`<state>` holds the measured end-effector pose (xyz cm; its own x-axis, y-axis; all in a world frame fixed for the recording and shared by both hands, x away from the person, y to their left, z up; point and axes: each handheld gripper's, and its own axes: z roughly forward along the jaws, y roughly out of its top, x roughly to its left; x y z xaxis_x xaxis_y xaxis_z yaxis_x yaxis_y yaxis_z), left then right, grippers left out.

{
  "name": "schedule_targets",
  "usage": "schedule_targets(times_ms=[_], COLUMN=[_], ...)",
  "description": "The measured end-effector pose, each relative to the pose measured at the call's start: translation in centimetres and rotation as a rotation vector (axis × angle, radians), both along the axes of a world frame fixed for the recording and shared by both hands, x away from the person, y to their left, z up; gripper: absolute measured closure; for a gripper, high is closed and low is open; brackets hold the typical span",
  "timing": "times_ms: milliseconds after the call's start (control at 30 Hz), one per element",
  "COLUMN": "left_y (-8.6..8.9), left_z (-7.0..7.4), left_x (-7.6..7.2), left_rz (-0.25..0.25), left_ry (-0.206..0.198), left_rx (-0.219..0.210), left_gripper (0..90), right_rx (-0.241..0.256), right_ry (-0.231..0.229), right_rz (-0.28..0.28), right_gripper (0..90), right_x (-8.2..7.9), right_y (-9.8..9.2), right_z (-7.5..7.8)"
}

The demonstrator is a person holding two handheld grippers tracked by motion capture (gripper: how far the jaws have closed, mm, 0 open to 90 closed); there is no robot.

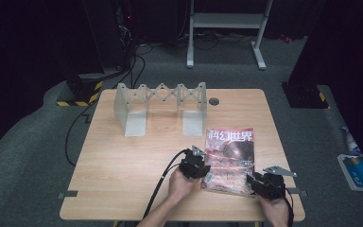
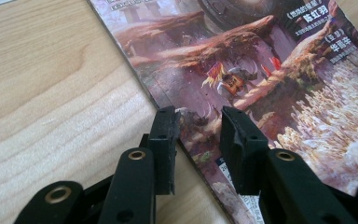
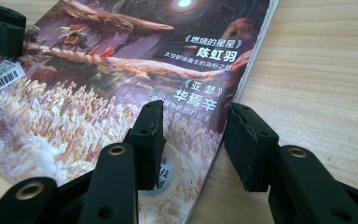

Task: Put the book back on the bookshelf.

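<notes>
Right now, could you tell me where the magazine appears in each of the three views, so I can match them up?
High view: the magazine lies flat right of centre, between the two grippers.
Left gripper view: it covers the upper right, its edge running down between the open jaws.
Right gripper view: it covers the left and centre, its edge between the open jaws.
Shared landmark: the white barcode label on the cover.

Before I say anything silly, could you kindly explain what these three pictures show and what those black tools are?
A person sits at a wooden table with a hand-held two-jaw claw in each hand. The top picture looks down from above; the other two come from cameras riding on each claw. The left claw straddles the left edge of a magazine lying flat; the right claw straddles its right edge. Both stand open and hold nothing. A grey folding rack stands farther back.
</notes>
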<state>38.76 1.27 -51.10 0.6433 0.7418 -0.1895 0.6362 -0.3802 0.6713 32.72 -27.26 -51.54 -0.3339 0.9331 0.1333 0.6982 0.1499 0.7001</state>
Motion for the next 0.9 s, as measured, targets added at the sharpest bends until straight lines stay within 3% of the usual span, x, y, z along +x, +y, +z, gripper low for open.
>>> schedule_targets(times_ms=[467,900], left_y=[0.7,1.3], left_z=[-0.1,-0.1], left_x=[-1.8,-3.5], left_rz=[-0.016,-0.02], left_ry=[0.0,-0.002], left_rx=[-0.012,-0.013], left_gripper=[66.2,66.2], right_rx=[0.025,0.025], right_ry=[-0.026,-0.024], right_rz=[0.026,0.048], right_gripper=[57.4,57.5], right_x=[-2.3,-3.7], right_y=[0.0,0.3], right_z=[-0.4,-0.4])
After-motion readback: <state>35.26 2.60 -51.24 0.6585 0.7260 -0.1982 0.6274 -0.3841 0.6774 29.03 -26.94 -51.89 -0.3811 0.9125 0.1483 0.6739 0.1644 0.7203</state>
